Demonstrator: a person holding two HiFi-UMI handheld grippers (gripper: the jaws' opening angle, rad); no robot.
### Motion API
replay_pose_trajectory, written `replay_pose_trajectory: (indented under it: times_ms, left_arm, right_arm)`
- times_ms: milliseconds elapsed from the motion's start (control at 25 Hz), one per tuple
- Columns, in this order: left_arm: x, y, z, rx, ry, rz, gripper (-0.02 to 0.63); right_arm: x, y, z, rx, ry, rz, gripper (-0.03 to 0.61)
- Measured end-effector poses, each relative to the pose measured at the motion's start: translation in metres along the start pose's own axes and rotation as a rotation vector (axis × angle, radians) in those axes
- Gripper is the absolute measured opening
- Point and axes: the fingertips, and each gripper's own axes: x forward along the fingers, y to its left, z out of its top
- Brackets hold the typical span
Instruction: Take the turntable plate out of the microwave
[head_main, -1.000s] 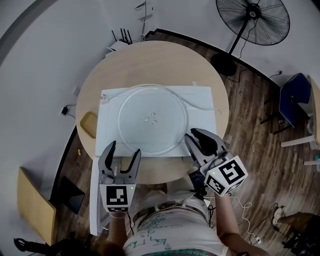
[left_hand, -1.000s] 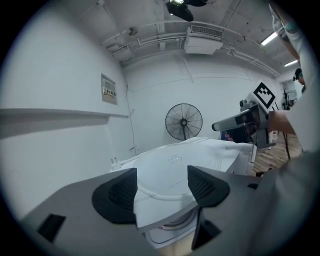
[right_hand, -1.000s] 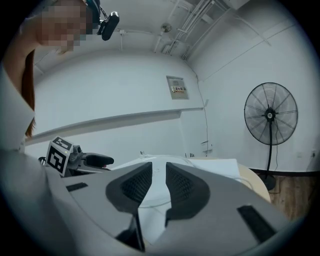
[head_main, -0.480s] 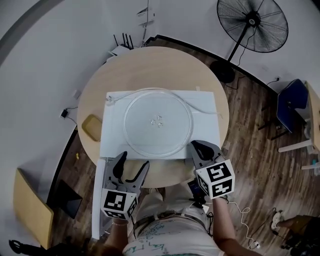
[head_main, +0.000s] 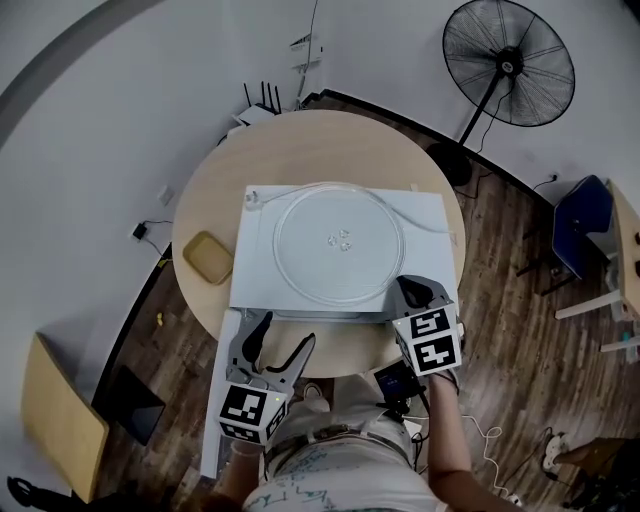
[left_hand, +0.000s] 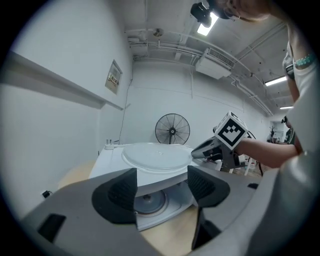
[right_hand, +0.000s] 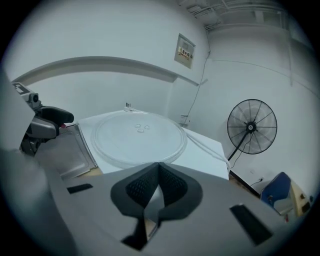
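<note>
The clear glass turntable plate lies flat on top of the white microwave, which stands on a round wooden table. My left gripper is open and empty in front of the microwave's front left, over its swung-open door. In the left gripper view the plate sits above the open cavity, whose round hub shows between the jaws of that gripper. My right gripper is shut on nothing at the microwave's front right corner. The right gripper view has the plate just beyond the closed jaws of that gripper.
A tan dish lies on the table left of the microwave. A white cable runs across the microwave's top at the right. A standing fan and a blue chair are on the wooden floor to the right.
The right gripper's jaws have closed and it has sunk toward the microwave's front right corner. The left gripper has slid back and rolled a little, still open.
</note>
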Motion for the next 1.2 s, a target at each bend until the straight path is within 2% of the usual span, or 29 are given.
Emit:
replay_pose_trajectory:
  times_ms: [160,320,400,440,560,720,880,1080,1200]
  left_arm:
    - [-0.011,0.004,0.002,0.013,-0.021,-0.006,0.321]
    - [-0.016,0.003,0.003,0.021,-0.034,-0.037,0.321]
    - [-0.017,0.002,0.003,0.023,-0.042,-0.056,0.315]
    - [-0.017,0.0,0.003,0.027,-0.046,-0.064,0.299]
    - [-0.019,-0.009,0.005,0.048,-0.067,-0.085,0.191]
    - [-0.022,-0.024,0.006,0.067,-0.113,-0.119,0.053]
    - [-0.029,-0.036,0.003,0.075,-0.137,-0.133,0.02]
    - [-0.033,-0.053,0.01,0.086,-0.163,-0.138,0.017]
    - [-0.036,-0.062,0.022,0.083,-0.195,-0.132,0.017]
  right_arm:
    - [-0.002,0.003,0.003,0.004,-0.024,-0.024,-0.009]
    - [-0.017,0.019,0.017,0.08,-0.168,0.018,-0.009]
    - [-0.025,0.038,0.025,0.079,-0.239,0.058,-0.009]
    - [-0.03,0.047,0.027,0.062,-0.267,0.071,-0.009]
    - [-0.046,0.071,0.032,0.018,-0.359,0.104,-0.009]
    - [-0.073,0.095,0.032,0.01,-0.494,0.136,-0.009]
    - [-0.1,0.112,0.032,0.029,-0.585,0.138,-0.009]
    - [-0.124,0.119,0.034,0.081,-0.675,0.178,-0.009]
    - [-0.134,0.124,0.04,0.067,-0.708,0.192,-0.009]
